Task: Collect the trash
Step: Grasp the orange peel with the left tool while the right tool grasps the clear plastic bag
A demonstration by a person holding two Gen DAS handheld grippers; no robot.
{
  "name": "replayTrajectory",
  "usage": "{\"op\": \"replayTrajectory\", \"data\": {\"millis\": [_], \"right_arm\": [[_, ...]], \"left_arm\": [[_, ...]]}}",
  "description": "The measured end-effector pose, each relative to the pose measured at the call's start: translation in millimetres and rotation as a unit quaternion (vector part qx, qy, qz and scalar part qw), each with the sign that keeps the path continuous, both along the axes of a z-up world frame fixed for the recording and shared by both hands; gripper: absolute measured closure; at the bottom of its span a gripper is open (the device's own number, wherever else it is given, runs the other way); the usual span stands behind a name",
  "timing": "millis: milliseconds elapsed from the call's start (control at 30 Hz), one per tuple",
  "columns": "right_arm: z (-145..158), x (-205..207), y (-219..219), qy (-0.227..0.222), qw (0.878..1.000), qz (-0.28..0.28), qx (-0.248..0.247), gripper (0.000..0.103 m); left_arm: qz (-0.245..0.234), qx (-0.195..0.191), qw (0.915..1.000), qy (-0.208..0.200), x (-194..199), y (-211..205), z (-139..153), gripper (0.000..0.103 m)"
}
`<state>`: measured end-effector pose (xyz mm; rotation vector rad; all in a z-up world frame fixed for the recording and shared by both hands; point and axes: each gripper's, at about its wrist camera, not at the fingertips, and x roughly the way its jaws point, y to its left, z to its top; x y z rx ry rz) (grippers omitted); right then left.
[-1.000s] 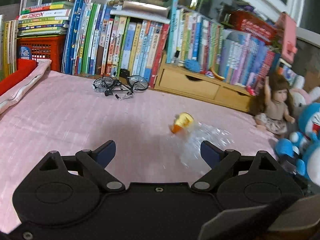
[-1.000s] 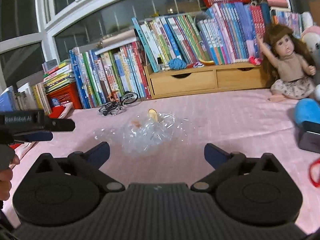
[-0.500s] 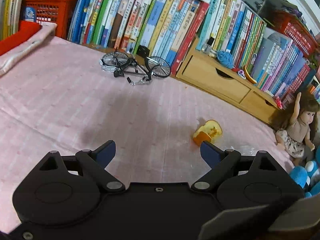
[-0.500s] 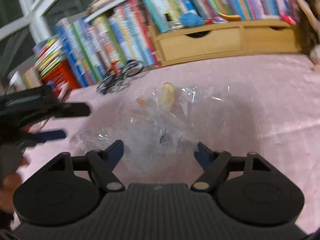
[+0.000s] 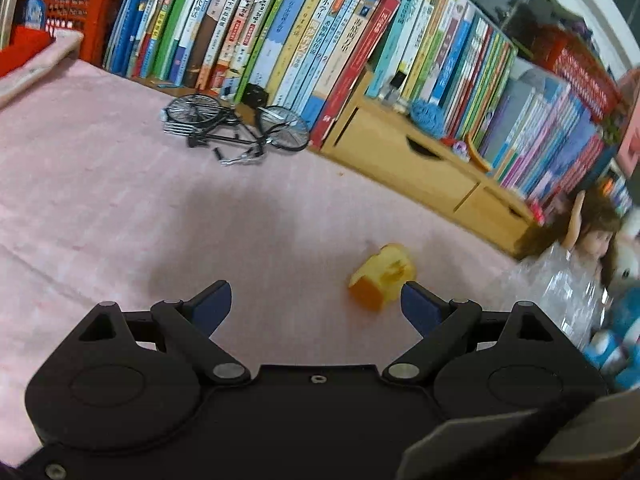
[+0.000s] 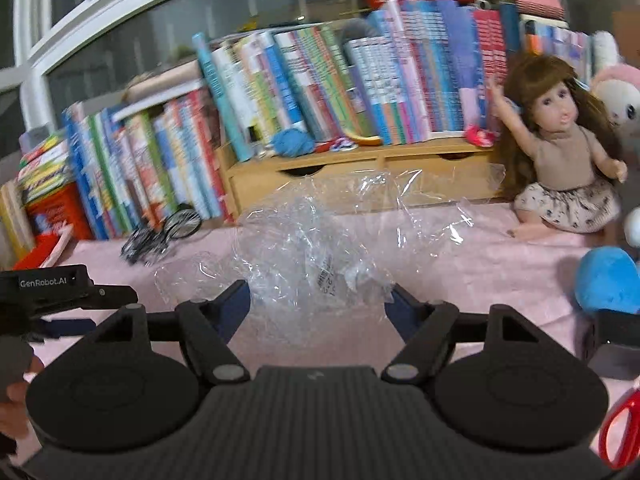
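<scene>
A yellow-orange piece of fruit (image 5: 380, 280) lies on the pink cover (image 5: 100, 200), just ahead of the right finger of my left gripper (image 5: 314, 292). That gripper is open and holds nothing. A crumpled clear plastic bag (image 6: 320, 232) sits between the pads of my right gripper (image 6: 319, 292), which is shut on its lower part, and the film stands up off the cover. In the left wrist view the same bag (image 5: 560, 280) shows at the right edge. The left gripper (image 6: 92, 310) also appears at the left of the right wrist view.
A toy bicycle (image 5: 236, 128) lies before a row of books (image 5: 280, 40). A wooden drawer unit (image 5: 404, 152) stands at the back. A doll (image 6: 560, 148), a blue plush (image 6: 608, 280) and red scissors (image 6: 620, 436) are on the right.
My right gripper narrowed onto the plastic bag and raised it off the cover, uncovering the fruit piece. My left gripper dropped lower and closer to the fruit piece, still open.
</scene>
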<state>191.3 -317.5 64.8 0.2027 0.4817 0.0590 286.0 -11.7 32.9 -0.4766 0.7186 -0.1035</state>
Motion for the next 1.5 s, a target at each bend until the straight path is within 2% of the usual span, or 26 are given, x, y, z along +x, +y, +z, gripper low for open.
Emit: {"op": "replayTrajectory", "data": {"millis": [167,267,333,400,433,467,500,533,600,800,1067,1500], "right_arm": [[-15,-15,-10,-0.003,1.000,-0.019,0.006,0.027],[-24,-26,-19,-0.005,0.999,-0.030,0.022,0.027],[-27,-32,-23,-0.007,0.999,-0.030,0.025,0.027],[-29,-40,-25,-0.012,0.999,-0.025,0.028,0.027],[-29,-43,-25,-0.015,0.999,-0.022,0.025,0.027],[-29,-46,-24,-0.018,0.999,-0.020,0.020,0.027],[-29,-49,-24,-0.020,0.999,-0.018,0.018,0.027],[-29,-50,-23,-0.021,1.000,-0.015,0.017,0.027],[-30,-54,-23,-0.024,0.999,-0.013,0.017,0.027],[-33,-59,-25,-0.021,1.000,-0.017,0.014,0.027],[-29,-67,-22,-0.021,1.000,-0.012,0.009,0.027],[-22,-107,-10,-0.017,1.000,0.012,0.004,0.027]], "left_arm": [[0.020,-0.052,0.9983,0.015,19,-20,-16,0.012],[0.025,-0.036,0.9988,0.021,27,-37,-25,0.014],[0.024,-0.019,0.9993,0.020,30,-47,-29,0.021],[0.022,-0.017,0.9995,0.017,32,-53,-33,0.032],[0.023,-0.017,0.9995,0.015,32,-54,-34,0.034],[0.025,-0.013,0.9996,0.011,32,-56,-34,0.043],[0.024,-0.010,0.9996,0.010,33,-58,-34,0.057],[0.023,-0.011,0.9996,0.012,34,-58,-34,0.063],[0.023,-0.017,0.9993,0.024,36,-59,-37,0.087],[0.017,0.003,0.9997,0.017,28,-63,-35,0.095],[0.006,0.025,0.9996,0.010,0,-56,-20,0.097],[-0.024,0.022,0.9995,0.008,-103,-24,1,0.097]]}}
